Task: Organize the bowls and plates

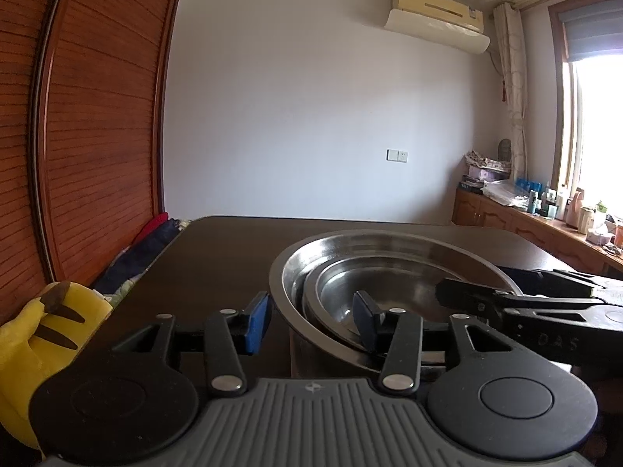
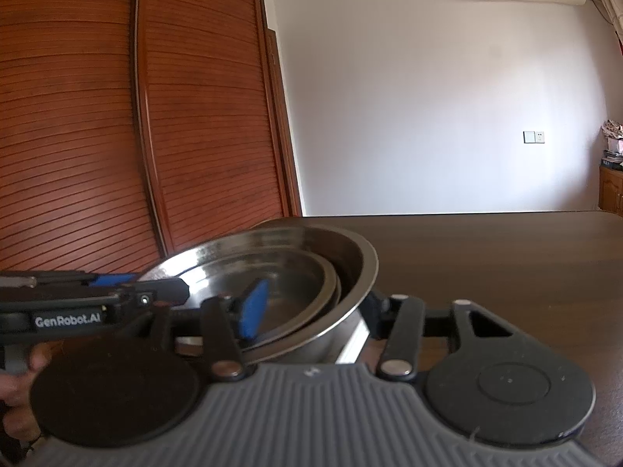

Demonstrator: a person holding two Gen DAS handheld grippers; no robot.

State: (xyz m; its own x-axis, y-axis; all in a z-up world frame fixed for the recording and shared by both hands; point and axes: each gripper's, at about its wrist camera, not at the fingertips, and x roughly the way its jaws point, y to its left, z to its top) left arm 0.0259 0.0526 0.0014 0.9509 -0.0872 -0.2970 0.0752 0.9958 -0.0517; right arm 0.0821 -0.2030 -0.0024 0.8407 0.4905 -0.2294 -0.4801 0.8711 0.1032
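Nested steel bowls [image 1: 389, 272] near the front of a dark bench [image 1: 218, 257]: a big bowl [image 2: 362, 268] outermost, a smaller bowl [image 1: 350, 292] tilted inside it against the near wall. Left claw [image 1: 311, 323] spread, straddling the big bowl's near rim, one blue pad outside it, the other pad inside over the smaller bowl, neither seen pressing. Right claw [image 2: 311, 307] likewise spread across the rim from the other side, blue pad [image 2: 253, 307] inside the bowls, far finger hidden behind the big bowl's wall. Each claw reaching into the other's view, crossing just over the bowls. Part of a hand [image 2: 23, 385] behind the left claw's body.

Yellow plush toy [image 1: 43, 330] off the bench's left edge, dark and red cloth [image 1: 152, 233] heaped beyond it. Slatted wooden doors [image 2: 136, 116] on the left, plain white wall, air conditioner [image 1: 436, 15] high up, cluttered low cabinet [image 1: 545, 225] beneath a bright window [image 1: 595, 124].
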